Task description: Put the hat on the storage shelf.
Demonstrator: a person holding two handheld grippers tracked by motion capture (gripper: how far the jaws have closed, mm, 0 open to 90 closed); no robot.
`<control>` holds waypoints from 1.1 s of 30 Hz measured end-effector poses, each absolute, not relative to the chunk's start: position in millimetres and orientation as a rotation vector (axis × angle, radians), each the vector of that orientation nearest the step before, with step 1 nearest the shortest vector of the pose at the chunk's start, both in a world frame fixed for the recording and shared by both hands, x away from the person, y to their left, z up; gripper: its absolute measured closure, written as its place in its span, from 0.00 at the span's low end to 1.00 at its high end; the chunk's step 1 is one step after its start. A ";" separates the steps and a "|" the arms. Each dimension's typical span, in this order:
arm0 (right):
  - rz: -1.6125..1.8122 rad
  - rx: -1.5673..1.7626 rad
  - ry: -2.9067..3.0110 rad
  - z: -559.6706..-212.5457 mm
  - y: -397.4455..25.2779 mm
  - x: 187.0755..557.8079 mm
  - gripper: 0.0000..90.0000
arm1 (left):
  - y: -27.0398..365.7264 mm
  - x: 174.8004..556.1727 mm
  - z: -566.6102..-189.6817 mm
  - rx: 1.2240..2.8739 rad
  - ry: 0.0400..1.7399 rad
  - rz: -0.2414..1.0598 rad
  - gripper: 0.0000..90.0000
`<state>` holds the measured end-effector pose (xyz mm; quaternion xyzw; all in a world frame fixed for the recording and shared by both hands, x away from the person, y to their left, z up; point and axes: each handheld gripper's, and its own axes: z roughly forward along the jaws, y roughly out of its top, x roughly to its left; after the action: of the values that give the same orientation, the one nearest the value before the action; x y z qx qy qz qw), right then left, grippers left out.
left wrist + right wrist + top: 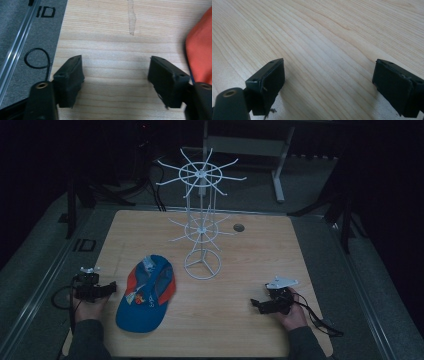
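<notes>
Left tool [111, 287] at the near left table [250, 245] edge, jaws wide apart, nothing between them, bare wood under. Right tool [255, 304] near right, jaws also wide apart over bare wood. Blue and orange cap [147, 295] lies flat on the table just right of the left tool, not touched. White wire rack [202, 220] stands upright beyond the cap, mid-table
</notes>
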<state>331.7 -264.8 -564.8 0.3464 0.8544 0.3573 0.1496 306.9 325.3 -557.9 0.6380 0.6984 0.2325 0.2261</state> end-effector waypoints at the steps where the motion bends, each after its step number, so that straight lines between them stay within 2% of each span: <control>1: 1.027 0.995 2.455 -564.9 -264.8 331.7 0.12 | 324.7 307.3 -556.0 1.773 1.933 0.626 0.36; 4: 1.027 0.997 2.455 -564.8 -264.8 331.7 0.12 | 324.2 309.4 -553.3 1.775 1.942 0.603 0.44; 8: 1.028 0.999 2.455 -564.8 -264.7 331.7 0.12 | 323.5 309.9 -549.6 1.784 1.928 0.542 0.50; 17: 1.026 1.000 2.454 -564.8 -264.7 332.0 0.12 | 319.4 314.0 -536.0 1.833 1.901 0.486 0.51; 33: 1.025 1.007 2.451 -564.7 -264.4 331.7 0.12 | 314.9 317.8 -511.2 1.841 1.858 0.471 0.51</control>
<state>331.7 -264.4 -564.7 0.3504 0.8530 0.3567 0.1500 317.8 314.9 -511.2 0.6726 0.6788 0.1719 0.2396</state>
